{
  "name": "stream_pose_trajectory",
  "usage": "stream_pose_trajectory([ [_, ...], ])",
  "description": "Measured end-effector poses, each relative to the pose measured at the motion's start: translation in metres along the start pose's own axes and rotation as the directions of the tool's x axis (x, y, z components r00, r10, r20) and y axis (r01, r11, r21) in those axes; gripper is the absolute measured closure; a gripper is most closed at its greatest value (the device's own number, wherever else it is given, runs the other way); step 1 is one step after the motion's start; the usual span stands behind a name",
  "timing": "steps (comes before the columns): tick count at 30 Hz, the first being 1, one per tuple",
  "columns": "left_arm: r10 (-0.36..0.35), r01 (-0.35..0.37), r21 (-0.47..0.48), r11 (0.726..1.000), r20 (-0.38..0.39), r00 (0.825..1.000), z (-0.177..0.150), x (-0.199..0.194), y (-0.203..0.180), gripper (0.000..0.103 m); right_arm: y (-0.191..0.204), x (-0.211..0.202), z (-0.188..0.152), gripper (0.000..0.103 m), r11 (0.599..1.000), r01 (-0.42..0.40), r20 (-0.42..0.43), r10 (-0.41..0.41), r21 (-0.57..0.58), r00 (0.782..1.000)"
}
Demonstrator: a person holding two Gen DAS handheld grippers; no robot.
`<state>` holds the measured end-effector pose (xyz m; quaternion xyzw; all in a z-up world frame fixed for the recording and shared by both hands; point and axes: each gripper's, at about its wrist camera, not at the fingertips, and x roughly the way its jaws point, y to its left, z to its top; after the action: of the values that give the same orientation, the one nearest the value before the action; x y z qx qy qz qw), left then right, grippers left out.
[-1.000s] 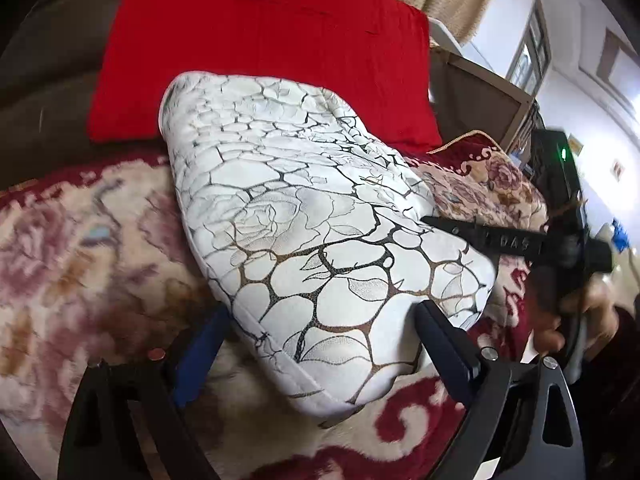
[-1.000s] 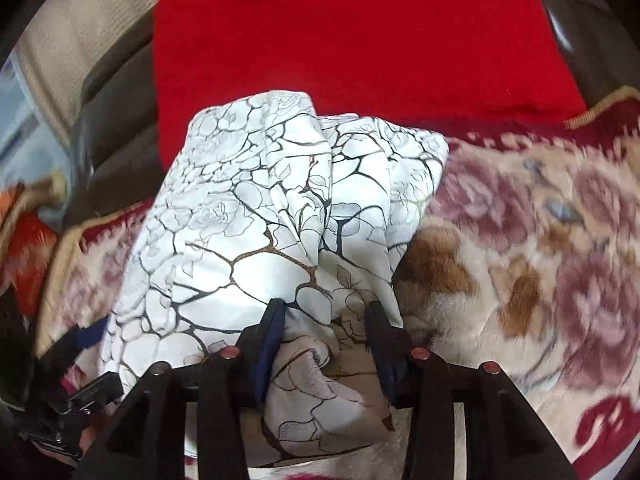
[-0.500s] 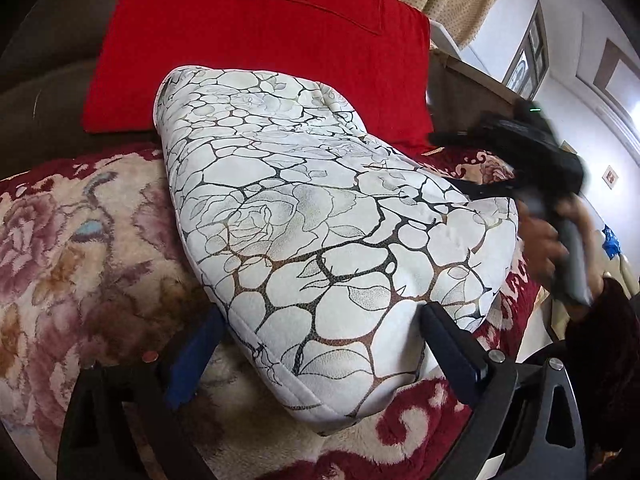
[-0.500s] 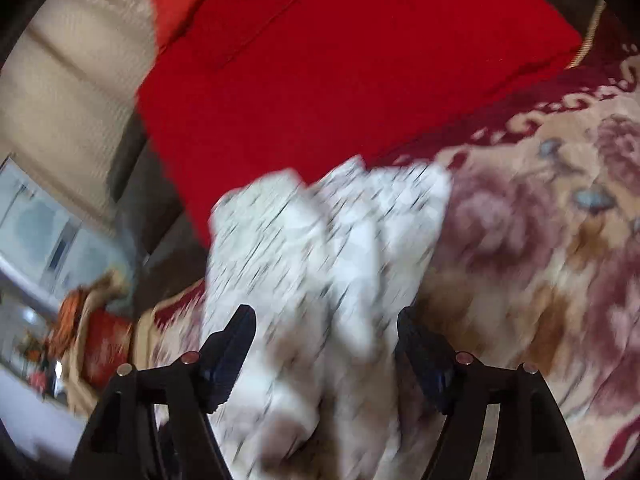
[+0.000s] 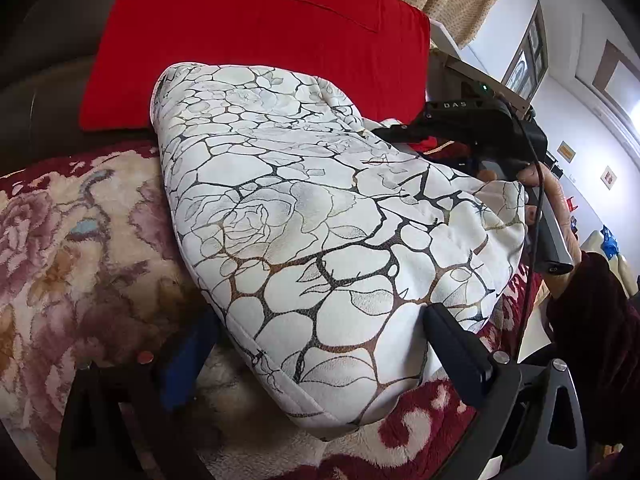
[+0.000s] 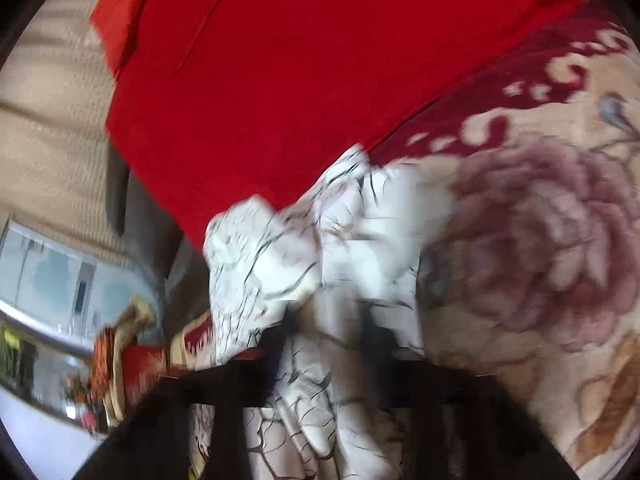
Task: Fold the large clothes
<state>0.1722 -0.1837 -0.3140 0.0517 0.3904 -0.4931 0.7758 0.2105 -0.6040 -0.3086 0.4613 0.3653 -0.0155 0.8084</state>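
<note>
Moved since earlier: right gripper (image 6: 324, 344) has swung toward the far side of the white padded garment with the black crackle and rose print (image 5: 320, 216); the picture there is blurred.
Garment place: folded bundle on the floral plush blanket (image 5: 68, 248), its far end touching the red cushion (image 5: 256, 40).
Left gripper (image 5: 320, 344): jaws stand wide, one on each side of the near edge of the garment; the pads do not press it.
Right gripper state: jaws are closing, a bunch of white cloth is between them; if it is already pinched, I cannot tell.
Handling: probably soft, thick and light, it sags easily; best to take it at the stitched edge or a corner.
Writing: "DAS" on the black body of the right gripper.
</note>
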Motion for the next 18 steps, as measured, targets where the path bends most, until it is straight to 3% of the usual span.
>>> stream_pose_trajectory([
  [1, 0.000, 0.000, -0.002, 1.000, -0.001, 1.000, 0.000, 0.001, 0.000, 0.000, 0.005, 0.003, -0.003, 0.077, 1.000, 0.002, -0.015, -0.002, -0.009, 1.000],
  [4, 0.001, -0.001, -0.002, 1.000, -0.002, 1.000, -0.001, 0.003, -0.003, 0.000, 0.024, 0.006, -0.007, 0.077, 0.994, -0.092, -0.011, 0.091, -0.054, 0.996],
  [6, 0.001, -0.001, -0.005, 1.000, -0.002, 1.000, -0.002, 0.004, -0.004, 0.000, 0.040, 0.012, -0.012, 0.077, 0.989, -0.063, -0.018, 0.061, -0.137, 0.998],
  [8, -0.001, 0.001, -0.010, 1.000, -0.001, 1.000, -0.001, 0.005, -0.005, 0.000, 0.033, 0.030, -0.011, 0.074, 0.994, -0.048, -0.052, 0.044, -0.097, 0.998],
  [9, 0.001, -0.001, -0.008, 1.000, 0.001, 1.000, -0.001, 0.006, -0.006, 0.000, 0.027, 0.037, -0.009, 0.069, 0.997, -0.024, -0.061, 0.020, -0.069, 0.998],
  [10, 0.002, -0.002, -0.006, 1.000, 0.001, 1.000, 0.000, 0.007, -0.007, 0.000, 0.021, 0.041, -0.007, 0.054, 0.999, 0.006, -0.062, -0.008, -0.037, 0.998],
  [13, -0.003, 0.003, -0.004, 1.000, -0.003, 1.000, 0.000, 0.009, -0.007, 0.000, 0.027, 0.040, -0.007, 0.023, 0.998, -0.054, -0.057, 0.053, -0.023, 0.997],
  [15, -0.004, 0.004, -0.003, 1.000, -0.004, 1.000, 0.000, 0.010, -0.007, 0.000, 0.045, 0.037, -0.009, 0.016, 0.995, -0.055, -0.044, 0.051, -0.089, 0.998],
  [18, -0.001, 0.001, 0.000, 1.000, -0.004, 1.000, 0.001, 0.011, -0.007, 0.000, 0.064, 0.050, -0.015, 0.016, 0.982, 0.071, -0.036, -0.078, -0.174, 0.996],
])
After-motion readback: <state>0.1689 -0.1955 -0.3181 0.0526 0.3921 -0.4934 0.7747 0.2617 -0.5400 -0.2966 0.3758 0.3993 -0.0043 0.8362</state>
